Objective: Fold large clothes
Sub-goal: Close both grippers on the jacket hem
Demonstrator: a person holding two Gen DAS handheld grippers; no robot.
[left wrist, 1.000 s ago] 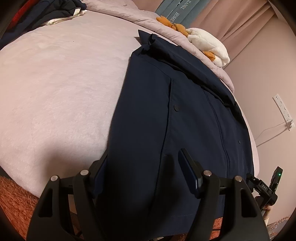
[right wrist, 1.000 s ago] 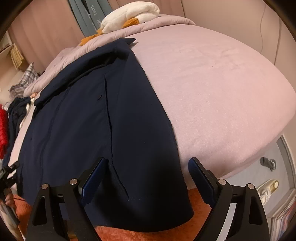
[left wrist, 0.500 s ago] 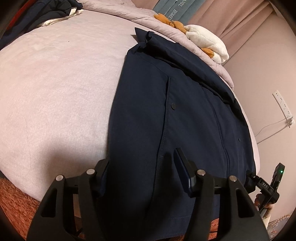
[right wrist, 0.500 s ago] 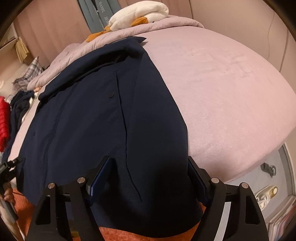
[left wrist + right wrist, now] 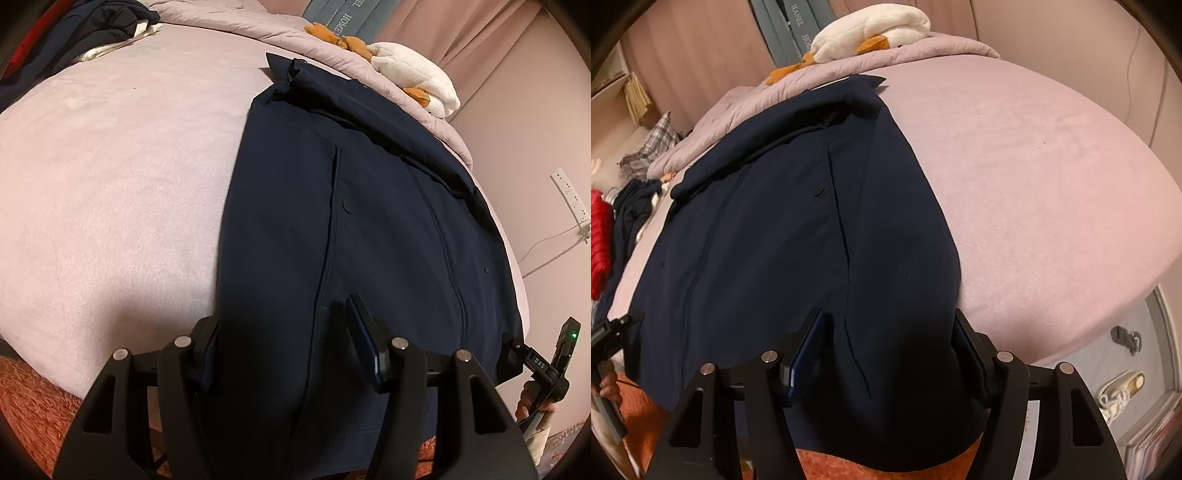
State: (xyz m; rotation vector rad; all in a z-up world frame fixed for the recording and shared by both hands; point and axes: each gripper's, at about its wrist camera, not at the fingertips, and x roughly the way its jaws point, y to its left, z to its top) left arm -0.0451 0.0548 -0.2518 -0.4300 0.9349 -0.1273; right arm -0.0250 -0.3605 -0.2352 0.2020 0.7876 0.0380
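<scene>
Navy fabric: the coat [image 5: 369, 229] lies flat on the pink bed [image 5: 110, 184], collar toward the far end, hem hanging over the near edge above an orange rug [image 5: 886, 474].

Left gripper [image 5: 284, 343]: positioned at the hem on the coat's left side. The jaws stand partly apart and straddle the left edge of the cloth. One finger sits outside the edge against the bed, the other rests on the coat. Whether the pads press the cloth cannot be told.

Right gripper [image 5: 890, 347]: positioned at the hem on the coat's right side. The jaws are closing, with the right edge of the coat between them. Pad contact cannot be told.

Each gripper shows at the border of the other's view, held by a hand [image 5: 532, 402].

A white plush toy [image 5: 871, 31] lies on the quilt [image 5: 923, 51] beyond the collar. Dark clothes [image 5: 92, 33] lie at the far left of the bed.
</scene>
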